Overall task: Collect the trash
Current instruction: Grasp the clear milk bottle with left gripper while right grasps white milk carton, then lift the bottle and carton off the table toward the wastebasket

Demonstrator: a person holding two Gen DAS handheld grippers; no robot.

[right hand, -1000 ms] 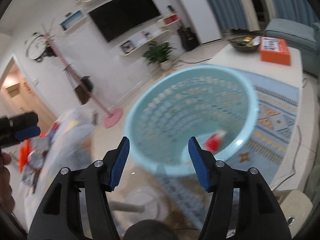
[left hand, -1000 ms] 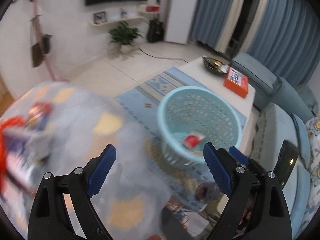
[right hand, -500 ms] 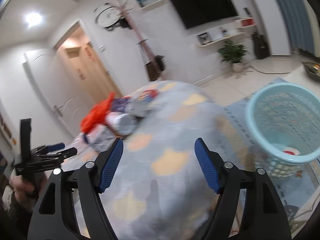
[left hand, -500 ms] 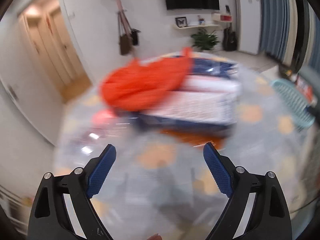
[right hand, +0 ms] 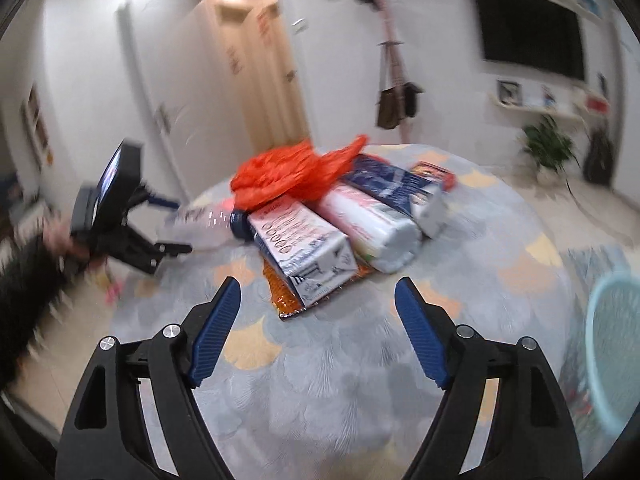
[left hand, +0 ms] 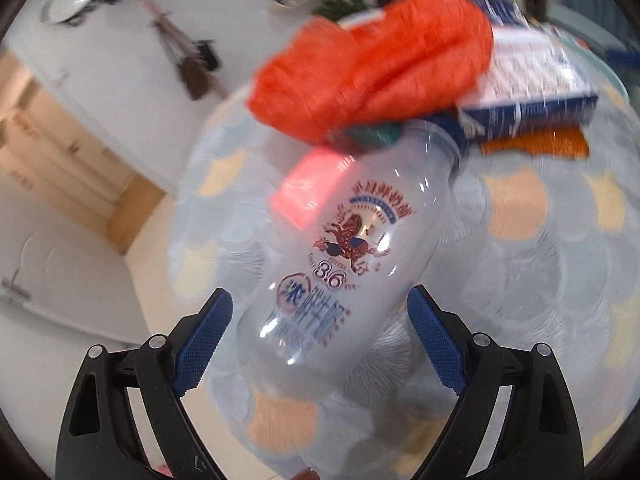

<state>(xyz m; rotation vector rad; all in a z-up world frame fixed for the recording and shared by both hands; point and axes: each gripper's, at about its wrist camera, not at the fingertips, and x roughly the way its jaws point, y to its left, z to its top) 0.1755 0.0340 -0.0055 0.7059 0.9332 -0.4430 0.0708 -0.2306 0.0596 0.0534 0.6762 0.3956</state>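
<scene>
the step now is picking the next piece of trash off the round table [right hand: 360,360].

on the left, the left gripper [left hand: 318,338] is down over a clear plastic bottle [left hand: 340,264] that lies on its side. the bottle's bottom end sits between the two blue fingers [left hand: 202,342], but the fingers are wide apart and do not squeeze it yet. to grab it, they need to close on the bottle's fat middle, slowly, because a round bottle may roll.

just past the bottle's cap is the orange bag [left hand: 372,60], lying on top of a blue and white box [left hand: 532,84].

on the right, the right gripper [right hand: 316,330] is above the table with nothing in it, and its fingers are opening. the pile of boxes [right hand: 308,248] is in front of it. the light blue basket [right hand: 612,352] for the trash is far right, at the edge.
</scene>
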